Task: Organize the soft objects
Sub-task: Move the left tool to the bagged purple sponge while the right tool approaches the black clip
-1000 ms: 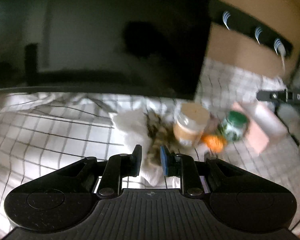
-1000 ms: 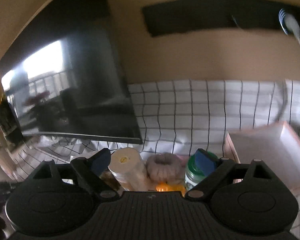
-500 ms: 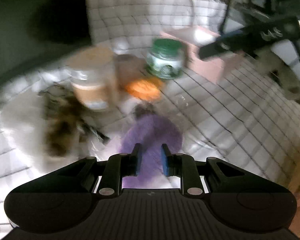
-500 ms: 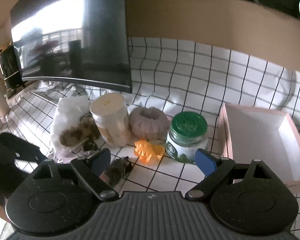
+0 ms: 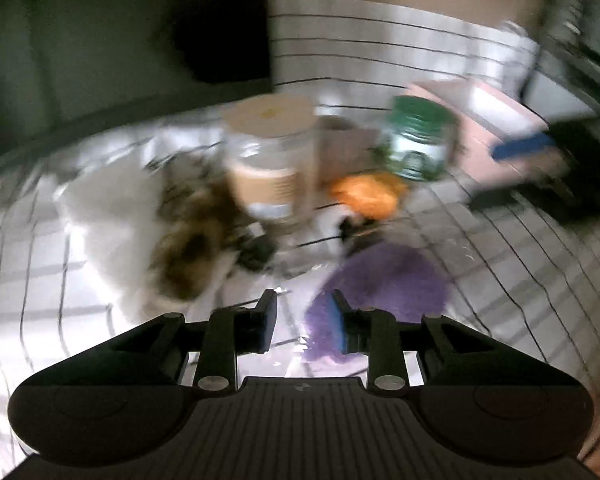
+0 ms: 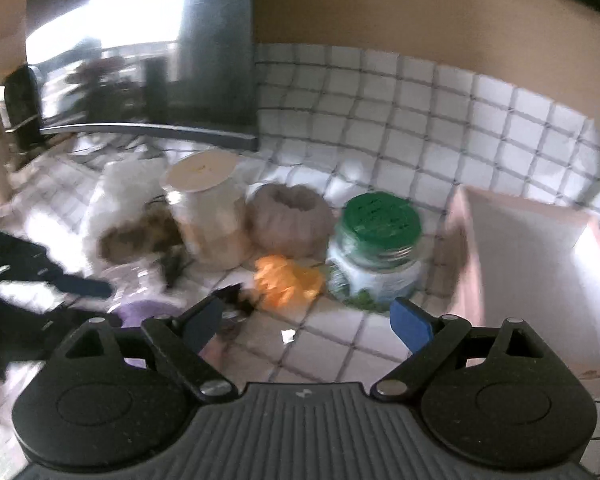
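- We saw the left hand-held gripper [image 5: 302, 322], jaws just widened and empty, above the fuzzy purple soft object [image 5: 384, 288]; a shallow pinch might slip.
- Our right hand-held gripper [image 6: 308, 322], released wide, could topple the green-lidded glass jar [image 6: 374, 248].

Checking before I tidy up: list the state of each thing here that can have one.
Left tool: open, just widened, nothing gripped.
Right tool: wide open, empty.
Green-lidded jar: upright, lid on.
Beige-lidded jar: upright, lid on.
Pink box: open-topped, looks empty.
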